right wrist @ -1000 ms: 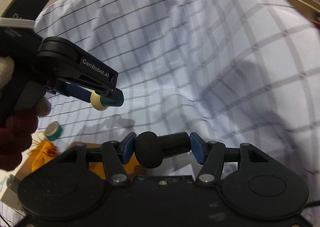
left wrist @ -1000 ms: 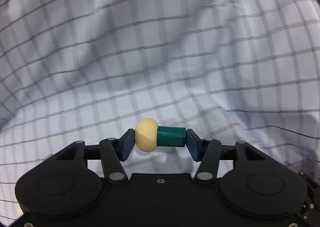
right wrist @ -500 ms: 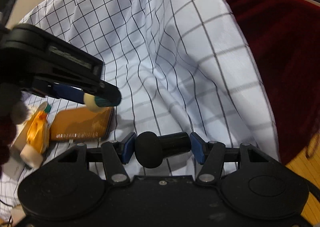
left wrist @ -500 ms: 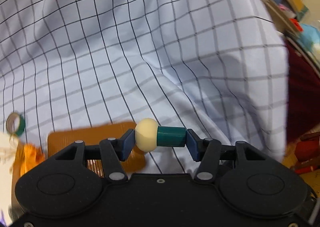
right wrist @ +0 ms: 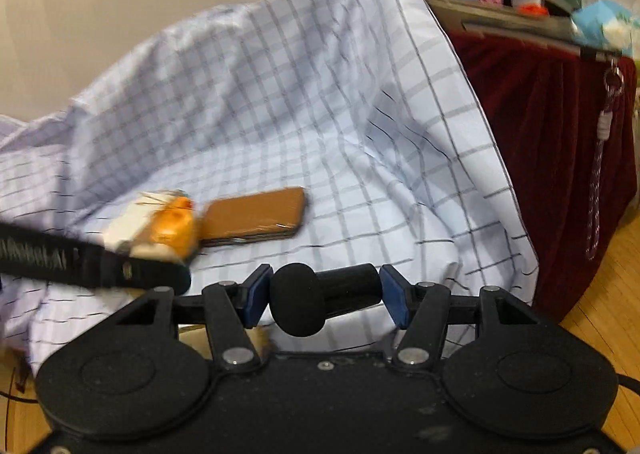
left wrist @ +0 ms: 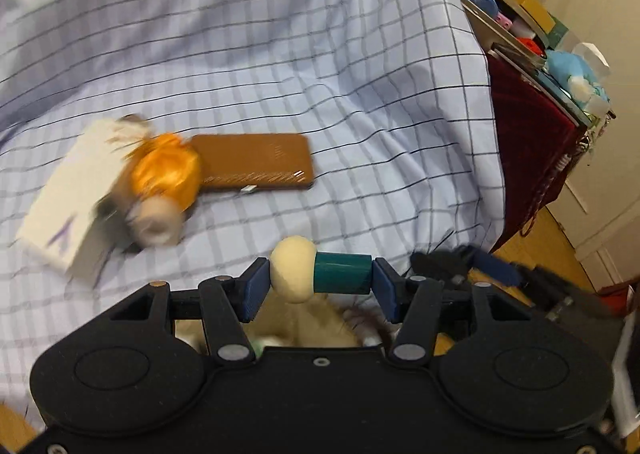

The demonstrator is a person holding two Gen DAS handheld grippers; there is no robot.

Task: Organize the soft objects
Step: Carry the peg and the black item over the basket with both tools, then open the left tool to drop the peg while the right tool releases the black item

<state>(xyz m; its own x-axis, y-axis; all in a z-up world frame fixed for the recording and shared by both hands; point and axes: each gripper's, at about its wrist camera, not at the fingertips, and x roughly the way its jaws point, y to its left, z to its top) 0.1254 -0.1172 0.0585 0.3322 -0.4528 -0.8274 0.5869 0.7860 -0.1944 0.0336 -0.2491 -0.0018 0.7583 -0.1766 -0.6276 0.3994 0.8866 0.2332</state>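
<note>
My left gripper (left wrist: 318,280) is shut on a small toy with a cream ball head (left wrist: 292,268) and a green cylinder stem (left wrist: 340,272), held sideways between the blue pads above the checked sheet (left wrist: 320,74). My right gripper (right wrist: 322,296) is shut on a black toy of the same shape (right wrist: 298,304), ball end to the left. In the right wrist view the left gripper's black body (right wrist: 80,266) crosses the left edge, blurred. Something furry and beige (left wrist: 304,330) shows just below the left fingers, mostly hidden.
On the sheet lie a brown flat case (left wrist: 256,162), an orange satin pouch (left wrist: 168,170), a beige tape roll (left wrist: 156,218) and a white box (left wrist: 72,190). At the right a shelf draped in dark red cloth (right wrist: 540,102) holds blue plush (left wrist: 576,74) and other small things. Wooden floor (right wrist: 600,274) lies below.
Both grippers have moved back and risen from the sheet, each keeping its toy. The box, orange pouch, brown case and red-draped shelf have come fully into view.
</note>
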